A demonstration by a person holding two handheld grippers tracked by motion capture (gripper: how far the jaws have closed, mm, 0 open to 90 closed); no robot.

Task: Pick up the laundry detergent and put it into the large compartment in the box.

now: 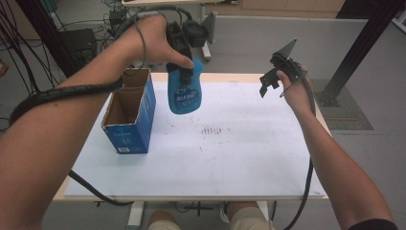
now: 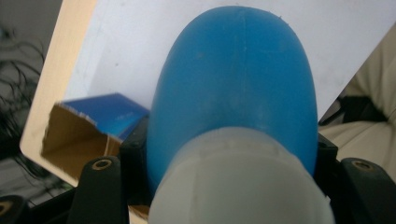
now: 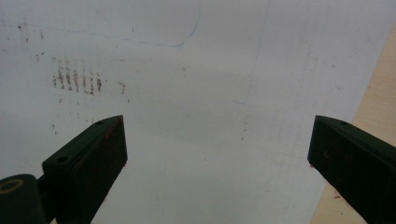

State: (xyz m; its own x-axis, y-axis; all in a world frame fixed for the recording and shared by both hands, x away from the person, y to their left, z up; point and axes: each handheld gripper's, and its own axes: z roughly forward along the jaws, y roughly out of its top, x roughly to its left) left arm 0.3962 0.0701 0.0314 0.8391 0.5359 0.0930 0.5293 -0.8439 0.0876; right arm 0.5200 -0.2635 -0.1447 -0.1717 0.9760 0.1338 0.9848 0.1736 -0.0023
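High view: left gripper (image 1: 184, 72) holds a blue bottle (image 1: 185, 93) by its neck, jaws clamped on it, bottle hanging clear above the white bench (image 1: 230, 158), just right of the open blue carton (image 1: 128, 112). Right gripper (image 1: 270, 81) hovers over the bench's far right, jaws wide apart with nothing between them.

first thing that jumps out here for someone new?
The blue bottle, hanging neck-up in the left gripper above the back of the white table. Just to its left stands an open blue carton with two brown compartments. At the right, the right gripper hovers with jaws wide apart and nothing between them.
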